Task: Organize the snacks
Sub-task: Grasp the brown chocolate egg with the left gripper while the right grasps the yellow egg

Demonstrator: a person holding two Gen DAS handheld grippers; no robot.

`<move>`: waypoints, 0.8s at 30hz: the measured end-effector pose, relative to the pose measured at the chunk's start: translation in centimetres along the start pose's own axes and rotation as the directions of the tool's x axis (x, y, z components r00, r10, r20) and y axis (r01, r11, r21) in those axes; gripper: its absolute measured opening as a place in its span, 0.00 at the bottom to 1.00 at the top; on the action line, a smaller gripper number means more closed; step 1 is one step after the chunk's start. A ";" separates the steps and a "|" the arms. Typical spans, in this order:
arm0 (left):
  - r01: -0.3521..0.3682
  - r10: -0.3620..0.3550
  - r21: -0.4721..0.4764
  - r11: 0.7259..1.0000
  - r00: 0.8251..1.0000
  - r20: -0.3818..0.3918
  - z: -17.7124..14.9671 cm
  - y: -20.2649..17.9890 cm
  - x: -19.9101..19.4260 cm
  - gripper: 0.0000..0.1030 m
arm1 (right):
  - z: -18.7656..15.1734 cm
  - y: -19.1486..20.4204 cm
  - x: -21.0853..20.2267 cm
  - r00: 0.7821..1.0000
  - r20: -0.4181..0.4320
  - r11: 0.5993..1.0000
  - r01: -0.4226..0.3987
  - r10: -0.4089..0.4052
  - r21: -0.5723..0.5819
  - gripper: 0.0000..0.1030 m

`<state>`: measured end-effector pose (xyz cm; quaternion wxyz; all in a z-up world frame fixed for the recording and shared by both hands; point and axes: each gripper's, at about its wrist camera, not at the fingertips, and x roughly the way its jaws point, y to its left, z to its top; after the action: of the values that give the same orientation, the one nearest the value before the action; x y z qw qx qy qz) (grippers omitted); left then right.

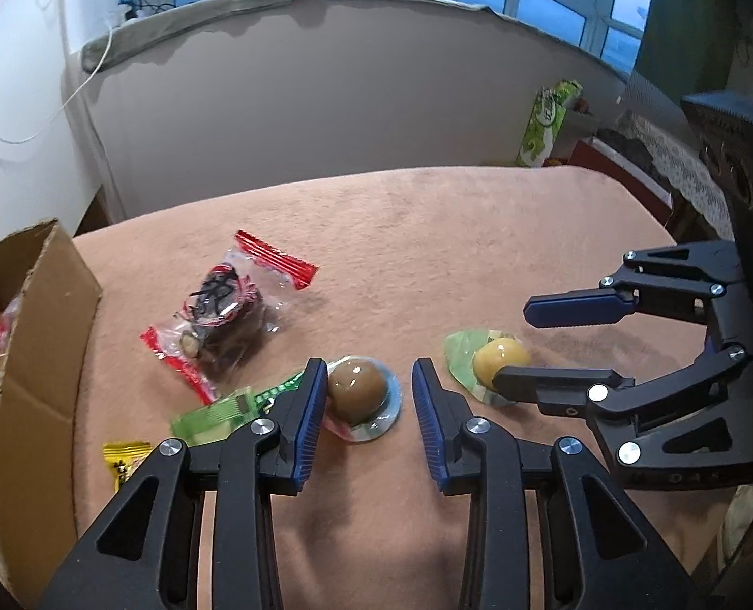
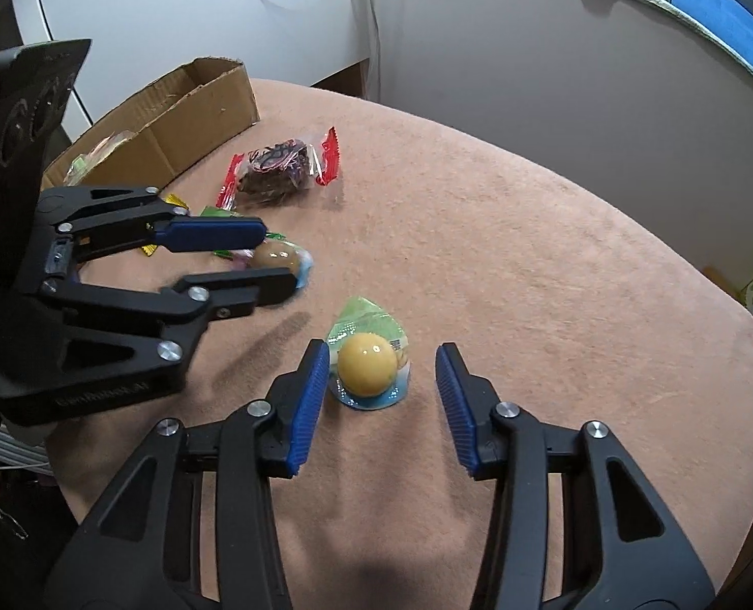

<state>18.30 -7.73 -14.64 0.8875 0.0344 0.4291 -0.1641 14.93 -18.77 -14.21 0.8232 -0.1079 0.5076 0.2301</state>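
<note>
My left gripper (image 1: 366,376) hangs with its jaws parted, the brown packed egg (image 1: 356,389) between them and against the left pad. My right gripper (image 2: 381,361) is parted too, around the yellow packed egg (image 2: 367,365), pads not pressing. On the pink surface (image 2: 554,279), the cardboard box (image 2: 193,117) lies at ten o'clock.

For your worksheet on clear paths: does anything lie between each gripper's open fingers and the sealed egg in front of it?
Nothing visible does. The left gripper straddles the brown vacuum-sealed egg, one pad beside it. The right gripper has the yellow vacuum-sealed egg between its jaws, over bare pink tablecloth.
</note>
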 end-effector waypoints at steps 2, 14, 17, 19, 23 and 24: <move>-0.003 0.003 0.007 1.000 1.000 -0.008 -0.1 -0.1 0.3 0.27 | 0.0 0.1 0.3 1.000 -0.006 1.000 0.002 -0.002 -0.006 0.42; 0.003 -0.003 0.002 1.000 1.000 -0.001 -0.5 0.2 0.5 0.24 | -0.1 0.7 1.6 1.000 -0.026 1.000 0.002 -0.002 -0.010 0.29; 0.003 -0.003 -0.003 1.000 1.000 0.007 -0.5 0.2 0.3 0.24 | -0.1 0.6 1.5 1.000 -0.022 1.000 -0.001 0.001 0.003 0.28; 0.002 -0.002 -0.011 1.000 1.000 0.013 -0.6 0.4 -0.1 0.24 | -0.2 0.4 1.3 1.000 -0.016 1.000 0.002 -0.002 0.016 0.28; 0.004 -0.004 -0.014 1.000 0.999 0.033 -0.5 0.5 -1.2 0.24 | -0.3 0.3 0.4 1.000 -0.003 1.000 0.009 -0.009 0.028 0.28; 0.004 -0.003 -0.015 1.000 0.999 0.038 -0.5 0.5 -1.5 0.24 | -0.3 0.3 0.2 1.000 -0.001 1.000 0.010 -0.010 0.029 0.28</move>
<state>17.24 -6.75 -13.83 0.8955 0.0237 0.4134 -0.1631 14.59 -18.59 -14.48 0.8258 -0.0984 0.5105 0.2186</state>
